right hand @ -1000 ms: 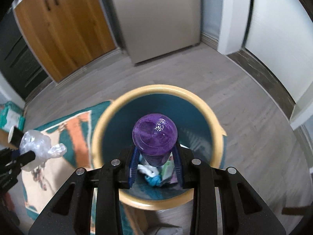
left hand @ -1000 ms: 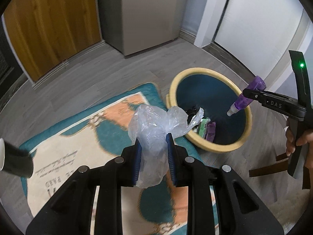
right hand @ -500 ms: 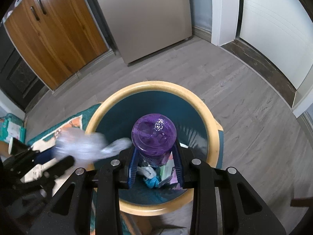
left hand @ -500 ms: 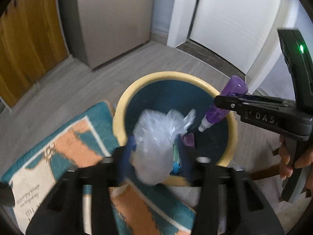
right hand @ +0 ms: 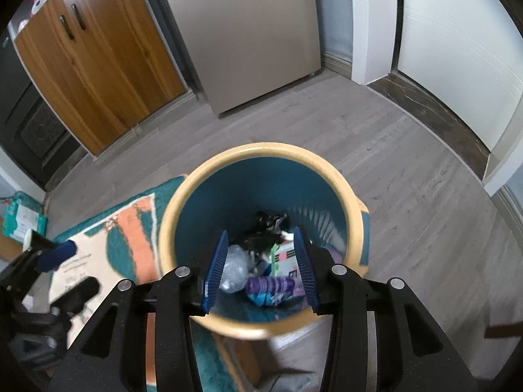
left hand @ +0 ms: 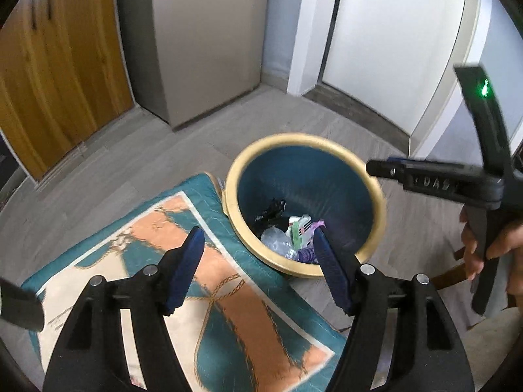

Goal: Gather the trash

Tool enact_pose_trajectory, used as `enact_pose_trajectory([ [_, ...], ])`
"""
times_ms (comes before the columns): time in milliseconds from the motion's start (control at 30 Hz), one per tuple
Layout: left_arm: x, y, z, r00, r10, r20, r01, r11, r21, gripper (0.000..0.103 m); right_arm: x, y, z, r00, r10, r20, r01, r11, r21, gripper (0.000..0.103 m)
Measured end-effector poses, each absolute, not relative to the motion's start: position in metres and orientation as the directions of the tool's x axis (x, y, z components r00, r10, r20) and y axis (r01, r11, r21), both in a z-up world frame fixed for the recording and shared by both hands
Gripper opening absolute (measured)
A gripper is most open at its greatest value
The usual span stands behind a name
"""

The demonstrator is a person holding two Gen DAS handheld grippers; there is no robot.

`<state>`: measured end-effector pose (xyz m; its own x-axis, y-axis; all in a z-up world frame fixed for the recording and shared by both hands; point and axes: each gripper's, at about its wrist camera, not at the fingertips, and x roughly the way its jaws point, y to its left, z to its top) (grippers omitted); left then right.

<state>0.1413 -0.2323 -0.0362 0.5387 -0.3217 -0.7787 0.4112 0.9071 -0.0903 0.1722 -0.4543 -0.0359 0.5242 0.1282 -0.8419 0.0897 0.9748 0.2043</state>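
A round bin with a yellow rim and teal inside stands on the floor. Inside lie a crumpled clear plastic bag, a purple bottle and other wrappers. My left gripper is open and empty, above the rug just left of the bin. My right gripper is open and empty, directly over the bin; it also shows in the left wrist view at the bin's right rim.
A teal, orange and cream rug lies left of the bin. A wooden cabinet, a grey appliance and a white door stand behind. A teal packet lies at far left.
Both grippers opened. The plastic bag dropped from the left one and the purple bottle from the right one; both now lie in the bin. The left gripper drew back over the rug.
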Motion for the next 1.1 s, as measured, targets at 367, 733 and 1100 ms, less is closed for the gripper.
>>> enact_pose_trajectory([
  [367, 0.049, -0.190, 0.036, 0.632, -0.359, -0.686, 0.396, 0.912, -0.112, 0.093, 0.078, -0.431, 0.016, 0.594, 0.114, -0.796, 0.051, 0.983, 0.178, 0.070],
  [733, -0.011, -0.168, 0.056, 0.702, -0.329, -0.632, 0.376, 0.924, -0.063, 0.097, 0.003, -0.444, 0.049, 0.721, 0.084, -0.688, 0.144, 0.953, 0.267, 0.098],
  [1100, -0.023, -0.169, 0.064, 0.761, -0.290, -0.581, 0.361, 0.932, 0.008, 0.097, -0.002, -0.399, 0.055, 0.718, -0.059, -0.694, 0.131, 0.990, 0.051, 0.098],
])
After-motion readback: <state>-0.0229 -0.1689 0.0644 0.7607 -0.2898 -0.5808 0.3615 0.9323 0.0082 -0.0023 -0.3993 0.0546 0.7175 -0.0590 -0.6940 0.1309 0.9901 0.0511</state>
